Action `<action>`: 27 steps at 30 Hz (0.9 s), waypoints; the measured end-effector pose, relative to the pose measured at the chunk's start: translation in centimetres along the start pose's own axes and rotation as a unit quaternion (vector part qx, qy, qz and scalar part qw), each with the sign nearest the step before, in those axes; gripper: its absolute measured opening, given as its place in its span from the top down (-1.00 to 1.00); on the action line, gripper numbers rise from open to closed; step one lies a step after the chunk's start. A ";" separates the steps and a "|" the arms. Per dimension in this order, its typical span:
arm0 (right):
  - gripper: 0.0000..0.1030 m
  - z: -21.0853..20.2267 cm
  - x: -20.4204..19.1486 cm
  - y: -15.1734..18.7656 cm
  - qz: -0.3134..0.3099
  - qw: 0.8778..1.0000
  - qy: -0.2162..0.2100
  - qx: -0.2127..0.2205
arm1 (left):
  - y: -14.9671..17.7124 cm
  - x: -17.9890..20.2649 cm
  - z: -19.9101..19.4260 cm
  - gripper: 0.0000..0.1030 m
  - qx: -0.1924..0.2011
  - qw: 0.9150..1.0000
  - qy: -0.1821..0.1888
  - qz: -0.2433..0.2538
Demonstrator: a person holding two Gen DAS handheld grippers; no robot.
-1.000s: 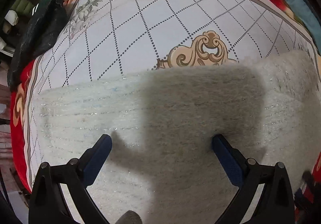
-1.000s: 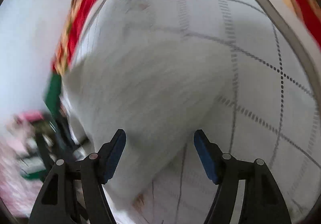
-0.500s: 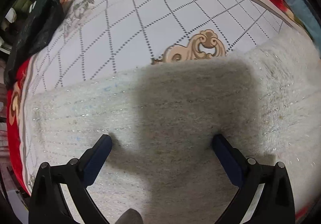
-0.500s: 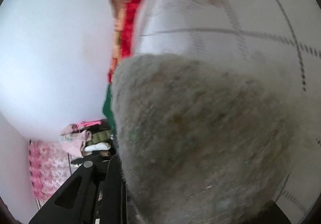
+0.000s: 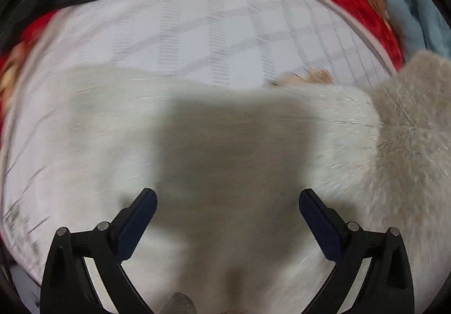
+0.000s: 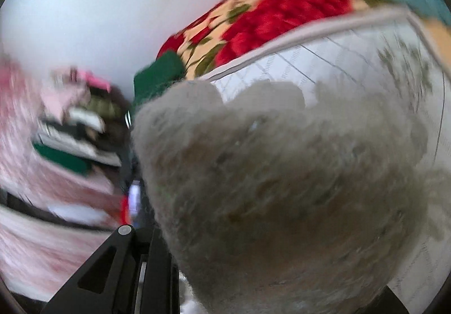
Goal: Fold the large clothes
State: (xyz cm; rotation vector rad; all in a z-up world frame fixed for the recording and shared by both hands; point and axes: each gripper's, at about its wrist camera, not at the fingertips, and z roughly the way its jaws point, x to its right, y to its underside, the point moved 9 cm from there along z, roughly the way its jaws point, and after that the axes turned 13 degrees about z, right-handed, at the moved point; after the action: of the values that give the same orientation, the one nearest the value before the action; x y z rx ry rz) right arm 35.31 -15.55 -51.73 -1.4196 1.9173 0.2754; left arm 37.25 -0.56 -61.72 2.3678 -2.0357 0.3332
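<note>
Risk: right gripper [image 6: 253,271] pinches bulky fuzzy sweater [image 5: 225,145] thinly, could slip; left gripper [image 5: 227,218] spread, empty

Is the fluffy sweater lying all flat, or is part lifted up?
Partly lifted: the right gripper bunches the fluffy sweater up; the rest lies flat.

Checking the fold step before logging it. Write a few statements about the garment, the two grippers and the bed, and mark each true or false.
1. The left gripper has its fingers spread, with nothing pinched. True.
2. The right gripper is empty. False: it is shut on the fuzzy grey garment, which fills its view.
3. The garment lies on a white cover with a dotted diamond grid. True.
4. The blanket under the cover is plain blue. False: the floral blanket is red.
</note>
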 end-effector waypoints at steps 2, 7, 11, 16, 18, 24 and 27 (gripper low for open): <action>0.53 0.7 -3.1 1.4 -0.053 0.998 0.031 -0.004 | 2.2 -5.2 -3.1 -1.00 0.012 0.999 -0.020 -0.041; 0.53 3.9 -11.0 8.2 -0.202 0.975 0.086 -0.023 | 9.8 -17.7 -10.1 -1.00 0.027 0.985 -0.078 -0.150; 0.53 9.9 -16.4 16.4 -0.308 0.944 0.097 -0.065 | 15.2 -25.5 -14.5 -1.00 0.041 0.966 -0.128 -0.220; 0.42 17.7 -17.5 28.5 -0.370 0.907 0.129 -0.156 | 19.4 -30.6 -17.2 -1.00 0.052 0.944 -0.164 -0.280; 0.20 20.3 -16.4 30.5 -0.358 0.901 0.141 -0.201 | 20.1 -31.5 -17.9 -1.00 0.060 0.940 -0.161 -0.294; -0.42 16.0 -18.8 30.9 -0.273 0.908 -0.023 -0.317 | 17.0 -29.7 -20.6 -1.00 0.105 0.948 -0.144 -0.265; -0.43 11.1 -17.8 26.7 -0.189 0.915 -0.085 -0.346 | 14.2 -26.4 -21.2 -1.00 0.129 0.958 -0.106 -0.233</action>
State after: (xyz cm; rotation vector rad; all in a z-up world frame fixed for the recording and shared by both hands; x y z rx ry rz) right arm 18.32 13.73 -54.38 -2.1009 1.4055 0.9222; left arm 16.39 25.95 -47.18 3.0601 -1.4918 0.3638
